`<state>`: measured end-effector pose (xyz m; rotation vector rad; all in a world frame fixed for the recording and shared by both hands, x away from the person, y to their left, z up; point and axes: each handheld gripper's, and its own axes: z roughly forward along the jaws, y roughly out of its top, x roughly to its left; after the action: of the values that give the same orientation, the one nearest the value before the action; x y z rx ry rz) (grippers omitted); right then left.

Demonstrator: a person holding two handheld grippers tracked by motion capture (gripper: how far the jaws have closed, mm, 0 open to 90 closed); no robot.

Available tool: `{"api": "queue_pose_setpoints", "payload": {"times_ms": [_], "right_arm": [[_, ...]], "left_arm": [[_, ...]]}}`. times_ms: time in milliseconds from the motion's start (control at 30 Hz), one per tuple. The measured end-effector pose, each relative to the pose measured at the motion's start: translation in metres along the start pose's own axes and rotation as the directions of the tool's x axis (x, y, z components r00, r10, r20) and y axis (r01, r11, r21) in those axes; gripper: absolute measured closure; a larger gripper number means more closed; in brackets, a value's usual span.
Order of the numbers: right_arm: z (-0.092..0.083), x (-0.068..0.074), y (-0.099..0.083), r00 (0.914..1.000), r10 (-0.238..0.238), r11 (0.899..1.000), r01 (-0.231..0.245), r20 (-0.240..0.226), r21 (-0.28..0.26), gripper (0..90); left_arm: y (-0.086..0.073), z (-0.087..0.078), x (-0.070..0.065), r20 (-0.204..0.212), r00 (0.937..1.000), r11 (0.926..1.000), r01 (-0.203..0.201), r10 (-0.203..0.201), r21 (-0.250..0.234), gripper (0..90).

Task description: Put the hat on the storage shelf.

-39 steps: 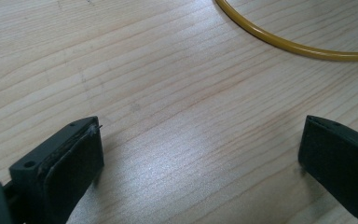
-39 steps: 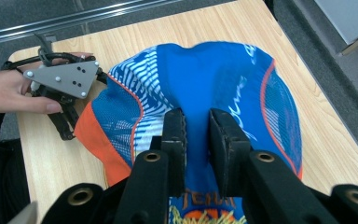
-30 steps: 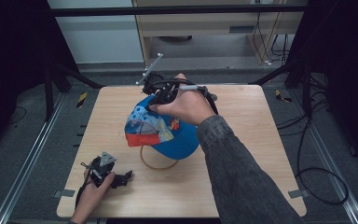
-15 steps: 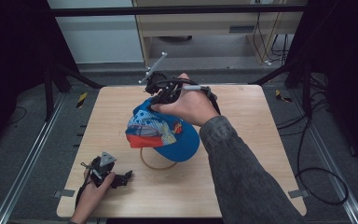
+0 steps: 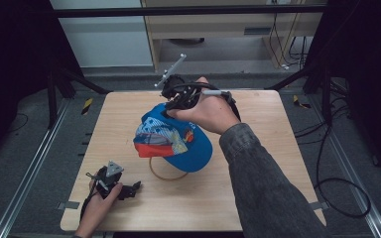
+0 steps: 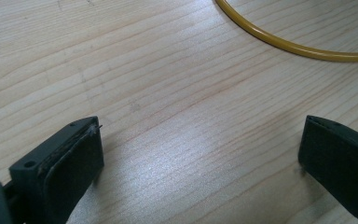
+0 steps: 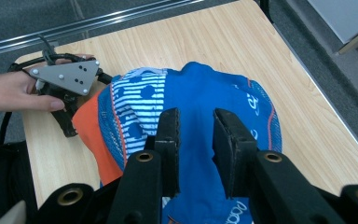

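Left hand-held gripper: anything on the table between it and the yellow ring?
Nothing visible. In the left gripper view, bare wooden table runs from the open jaws of the left hand-held gripper up to the yellow ring. In the high view the blue cap covers the ring's far side.

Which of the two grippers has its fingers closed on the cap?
The right gripper, at the table's far side: its fingers pinch the blue cap. The left gripper rests near the front edge, fingers wide apart over bare wood.
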<state>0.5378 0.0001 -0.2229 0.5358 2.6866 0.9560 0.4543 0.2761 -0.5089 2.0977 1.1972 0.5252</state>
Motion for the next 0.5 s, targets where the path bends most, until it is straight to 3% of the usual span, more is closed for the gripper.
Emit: {"api": "queue_pose_setpoints", "payload": {"times_ms": [500], "right_arm": [[-0.011,-0.004,-0.015,0.9998,0.018,1.000,-0.018,0.003,-0.006,71.9]], "left_arm": [[0.000,0.000,0.000,0.000,1.0000,1.0000,-0.003,0.003,0.002,0.0]]}}
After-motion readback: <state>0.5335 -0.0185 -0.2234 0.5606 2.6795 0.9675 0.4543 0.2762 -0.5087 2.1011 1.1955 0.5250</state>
